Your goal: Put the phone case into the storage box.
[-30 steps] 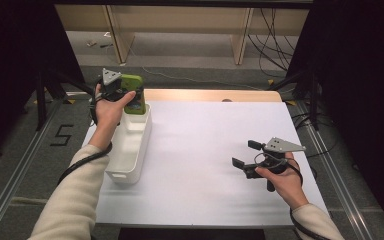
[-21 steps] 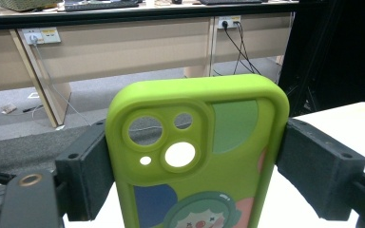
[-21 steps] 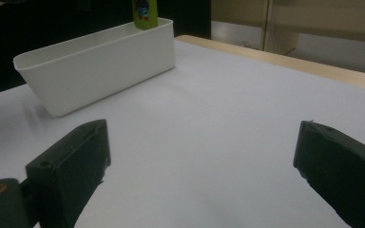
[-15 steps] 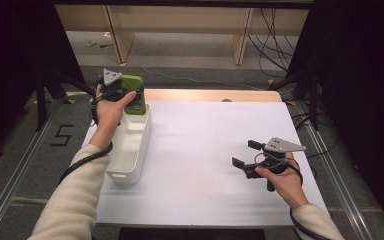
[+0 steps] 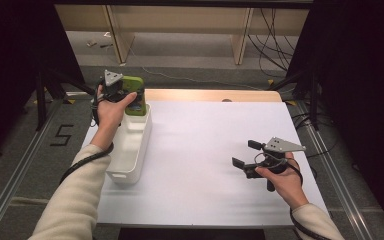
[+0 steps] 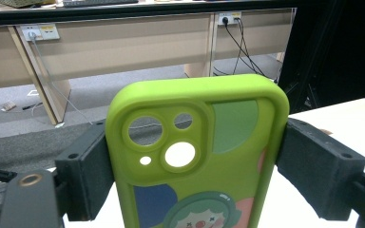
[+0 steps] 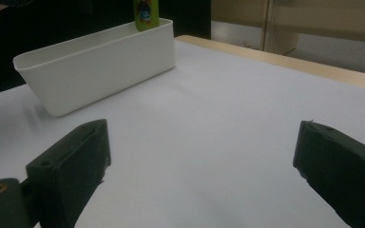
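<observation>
Basically, a snapshot of the hold:

- The green phone case (image 6: 197, 161) was clamped by its two long edges between the jaws of the left gripper (image 6: 196, 166), standing upright with the camera cutouts at the top and a cartoon clown print lower down.
- In the high view the phone case (image 5: 134, 95) sat at the far end of the white bin (image 5: 130, 150), its lower end at or just inside the rim; whether it touched the bin bottom could not be told.
- The right gripper view showed the same thing from across the table: the case (image 7: 146, 14) rose out of the bin's (image 7: 95, 61) far end.
- The left gripper (image 5: 122, 95) was held in the left hand (image 5: 111, 107), reaching over the far left corner of the table (image 5: 205, 150).
- The bin lay lengthwise along the table's left edge, on the white surface.
- The right gripper (image 5: 247, 156) had its jaws spread wide with nothing between them; just bare white table was beyond them in the right gripper view.
- It sat low over the near right part of the table in the right hand (image 5: 282, 182), well apart from the bin, jaws pointing left toward it.
- A strip of wooden tabletop (image 5: 205, 95) showed along the far edge.
</observation>
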Available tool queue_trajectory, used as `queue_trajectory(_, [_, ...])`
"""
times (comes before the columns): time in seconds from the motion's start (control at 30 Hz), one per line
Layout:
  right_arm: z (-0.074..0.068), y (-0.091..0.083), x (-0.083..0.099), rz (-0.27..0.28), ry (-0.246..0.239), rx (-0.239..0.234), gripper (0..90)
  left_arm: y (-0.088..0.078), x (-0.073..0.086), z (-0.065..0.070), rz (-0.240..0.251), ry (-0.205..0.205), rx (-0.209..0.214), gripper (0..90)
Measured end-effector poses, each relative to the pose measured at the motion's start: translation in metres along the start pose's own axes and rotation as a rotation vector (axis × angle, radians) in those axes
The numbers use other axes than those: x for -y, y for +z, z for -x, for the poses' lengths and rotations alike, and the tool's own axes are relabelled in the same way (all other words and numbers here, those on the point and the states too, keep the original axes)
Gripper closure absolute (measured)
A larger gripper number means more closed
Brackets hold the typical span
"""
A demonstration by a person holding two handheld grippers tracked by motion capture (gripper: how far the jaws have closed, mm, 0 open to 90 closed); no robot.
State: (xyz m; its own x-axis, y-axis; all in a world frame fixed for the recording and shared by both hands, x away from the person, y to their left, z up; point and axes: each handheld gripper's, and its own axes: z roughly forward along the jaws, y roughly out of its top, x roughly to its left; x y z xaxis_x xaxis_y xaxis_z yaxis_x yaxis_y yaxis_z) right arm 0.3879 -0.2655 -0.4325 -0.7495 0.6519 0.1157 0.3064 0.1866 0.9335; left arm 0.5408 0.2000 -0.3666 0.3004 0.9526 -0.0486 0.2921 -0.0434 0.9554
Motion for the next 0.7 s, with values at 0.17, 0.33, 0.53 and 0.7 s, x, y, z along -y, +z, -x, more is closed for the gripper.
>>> queue_trajectory(0.17, [0.0000, 0.0005, 0.0002, -0.001, 0.001, -0.004, 6.2, 0.0010, -0.0004, 0.0001, -0.006, -0.004, -0.003, 16.9])
queue_trajectory(0.33, [0.0000, 0.0004, 0.0002, -0.001, 0.003, -0.001, 6.3, 0.0013, -0.0013, 0.0008, -0.005, -0.006, -0.002, 16.9])
queue_trajectory(0.53, [-0.0001, 0.0003, 0.0000, 0.000, 0.002, -0.001, 6.3, 0.0016, -0.0022, -0.0001, -0.005, -0.004, -0.005, 16.9])
queue_trajectory(0.7, [0.0003, 0.0000, -0.0001, 0.000, 0.002, 0.000, 6.3, 0.0025, 0.0000, 0.0026, -0.012, -0.030, -0.009, 16.9])
